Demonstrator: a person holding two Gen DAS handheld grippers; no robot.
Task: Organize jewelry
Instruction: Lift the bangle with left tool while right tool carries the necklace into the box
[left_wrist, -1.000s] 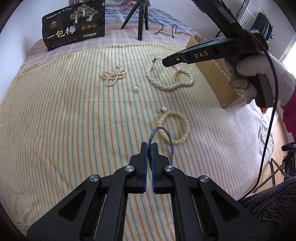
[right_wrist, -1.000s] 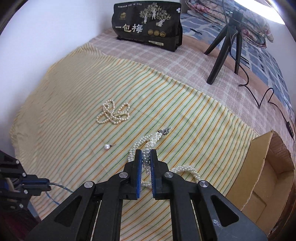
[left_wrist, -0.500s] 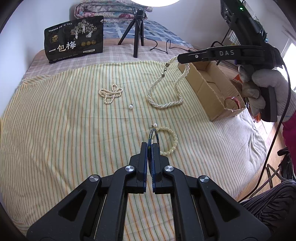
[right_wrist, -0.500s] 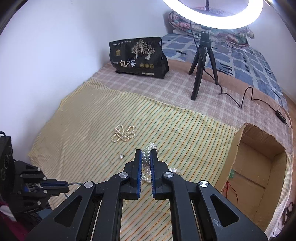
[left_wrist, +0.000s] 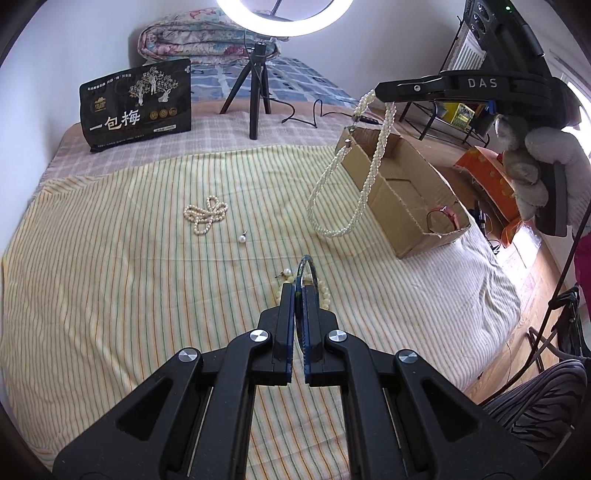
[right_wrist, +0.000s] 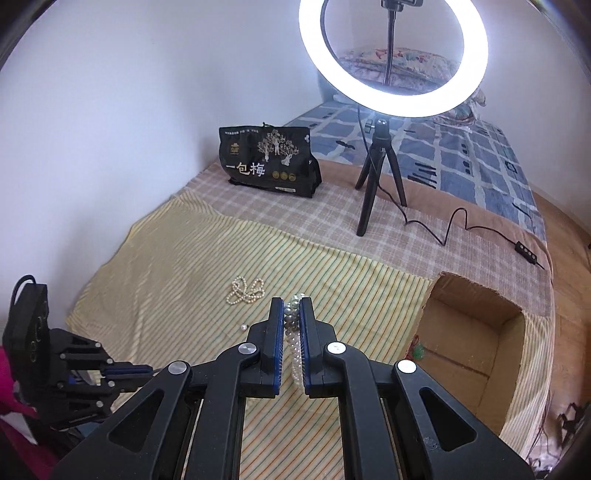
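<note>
My right gripper (right_wrist: 291, 306) is shut on a long white pearl necklace (left_wrist: 347, 192), which hangs in the air beside the open cardboard box (left_wrist: 406, 192); it also shows in the left wrist view (left_wrist: 380, 94). My left gripper (left_wrist: 299, 291) is shut on a thin blue bangle (left_wrist: 308, 264), held above the striped cloth. A cream bead bracelet (left_wrist: 325, 291) lies just beyond its fingertips, partly hidden. A small pearl strand (left_wrist: 205, 216) and a single pearl earring (left_wrist: 242, 238) lie on the cloth.
The box (right_wrist: 476, 332) holds a red bracelet (left_wrist: 445, 214) and a green item (right_wrist: 419, 350). A black snack bag (left_wrist: 136, 103), a ring light on a tripod (right_wrist: 380, 184) with its cable, and folded bedding stand at the back. An orange box (left_wrist: 487, 177) is off the bed to the right.
My right gripper has lifted the pearl necklace off the cloth and carried it up toward the box. My left gripper has risen and drawn back with the blue bangle.
</note>
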